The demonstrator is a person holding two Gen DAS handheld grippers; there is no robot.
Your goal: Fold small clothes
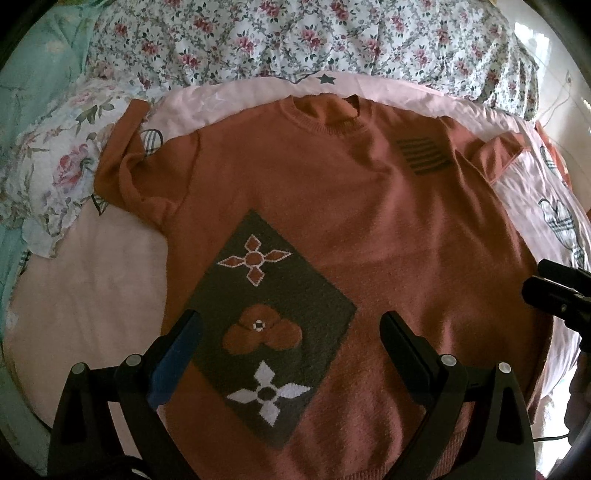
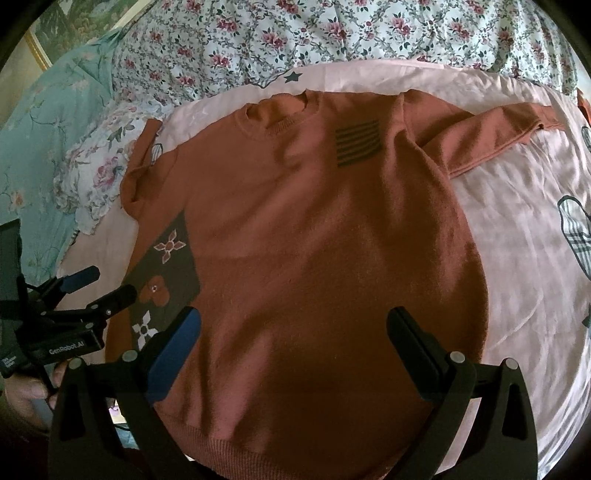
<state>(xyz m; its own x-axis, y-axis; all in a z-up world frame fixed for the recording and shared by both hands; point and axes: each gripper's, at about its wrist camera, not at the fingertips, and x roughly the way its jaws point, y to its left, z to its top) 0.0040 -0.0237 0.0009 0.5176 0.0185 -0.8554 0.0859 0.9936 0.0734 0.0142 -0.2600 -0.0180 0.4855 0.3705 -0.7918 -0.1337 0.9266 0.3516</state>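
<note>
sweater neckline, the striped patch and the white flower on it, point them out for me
neckline [image 1: 325, 114], left wrist view, on the ribbed front collar
striped patch [image 2: 357, 142], right wrist view, middle of the dark stripes
white flower [image 1: 267, 394], left wrist view, its dark centre

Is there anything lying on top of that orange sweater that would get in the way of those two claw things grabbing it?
Nothing visible does. The sweater lies flat and bare on the pink sheet. The left gripper and right gripper both hang open just above its lower half, with only air between. The floral quilt sits beyond the collar.
</note>
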